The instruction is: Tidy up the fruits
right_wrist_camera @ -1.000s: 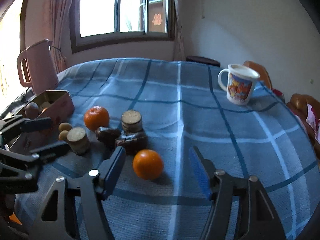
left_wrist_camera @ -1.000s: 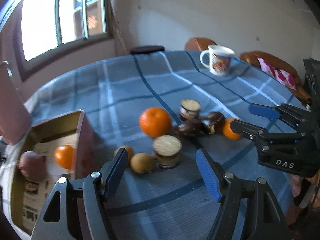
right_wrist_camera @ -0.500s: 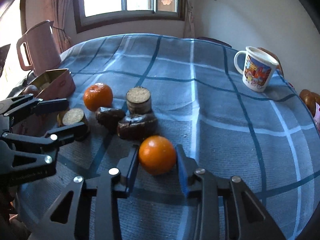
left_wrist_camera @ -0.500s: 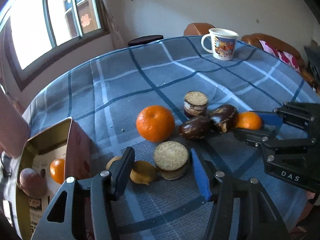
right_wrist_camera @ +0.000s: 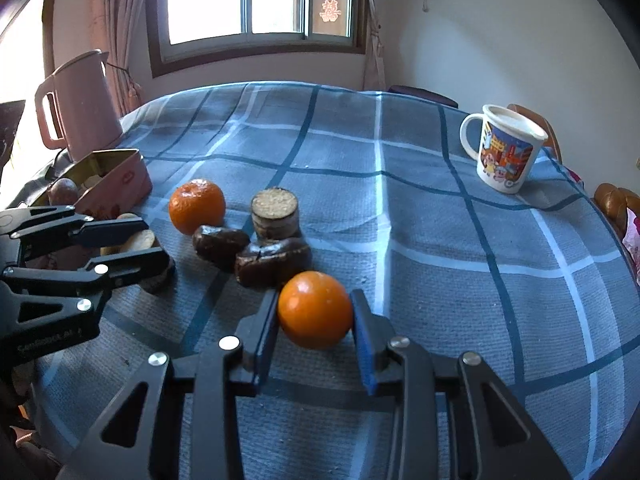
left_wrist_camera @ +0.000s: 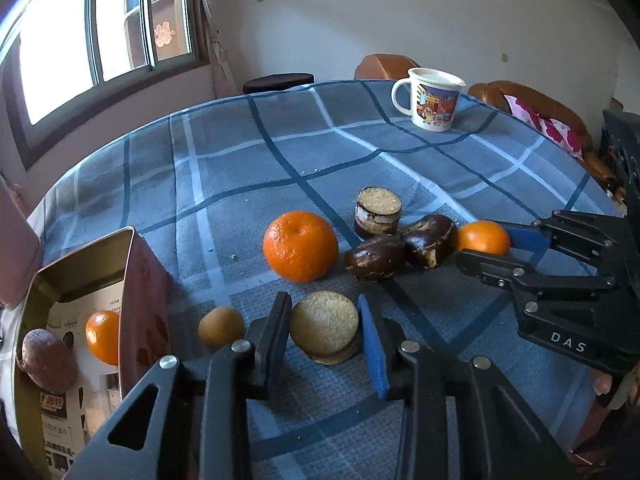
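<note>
A: What were the jaws doing?
B: The right gripper [right_wrist_camera: 315,322] pinched an orange [right_wrist_camera: 315,309], probably bound for the tin [left_wrist_camera: 128,276]; the left gripper [left_wrist_camera: 325,330] pinched a cut round [left_wrist_camera: 324,327].
A: Obstacles?
B: Dark pieces [right_wrist_camera: 273,261] touched that orange on the surface [right_wrist_camera: 400,220]; another orange [left_wrist_camera: 301,245] lay beyond them, nearer the tin.

On the desk [left_wrist_camera: 248,152]: open tin [left_wrist_camera: 80,276] at left edge, holding a mandarin [left_wrist_camera: 103,337] and a round fruit [left_wrist_camera: 48,360]. Right of tin, small fruit [left_wrist_camera: 221,326], then round cake [left_wrist_camera: 324,327] between left tongs [left_wrist_camera: 325,340]. Behind, large mandarin [left_wrist_camera: 300,246]. Far right, small orange [right_wrist_camera: 315,310] between right tongs [right_wrist_camera: 316,320]. Mug [left_wrist_camera: 434,99] at far edge.
</note>
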